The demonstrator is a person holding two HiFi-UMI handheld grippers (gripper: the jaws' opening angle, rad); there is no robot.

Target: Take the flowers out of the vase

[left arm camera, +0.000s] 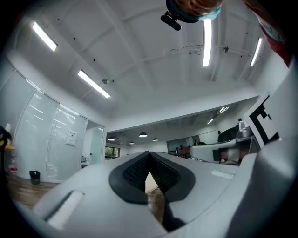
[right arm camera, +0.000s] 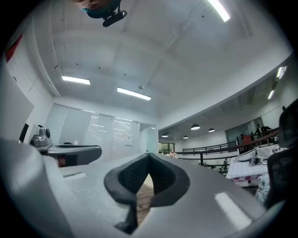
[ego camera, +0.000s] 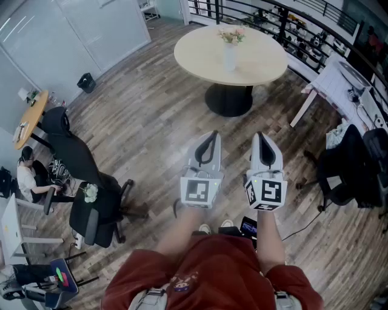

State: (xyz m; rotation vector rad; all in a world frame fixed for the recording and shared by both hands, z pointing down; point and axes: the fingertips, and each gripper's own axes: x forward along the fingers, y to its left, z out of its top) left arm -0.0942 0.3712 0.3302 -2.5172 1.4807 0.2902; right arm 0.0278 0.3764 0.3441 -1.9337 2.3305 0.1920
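Note:
A white vase (ego camera: 230,57) with pink flowers (ego camera: 232,35) stands on the round pale table (ego camera: 200,57) at the far side of the room. Both grippers are held side by side over the wood floor, well short of the table and pointing toward it. My left gripper (ego camera: 209,138) is shut with nothing in it, its tips meeting in the left gripper view (left arm camera: 149,155). Beside it my right gripper (ego camera: 262,138) is also shut and empty, its pads touching (right arm camera: 148,158). In the right gripper view the flowers (right arm camera: 172,154) show as a tiny pink spot far ahead.
Black office chairs (ego camera: 91,181) stand at the left, where a person (ego camera: 30,178) sits at a desk. A dark chair with clothes (ego camera: 348,169) and a white desk (ego camera: 339,85) are at the right. A black railing (ego camera: 273,15) runs behind the table.

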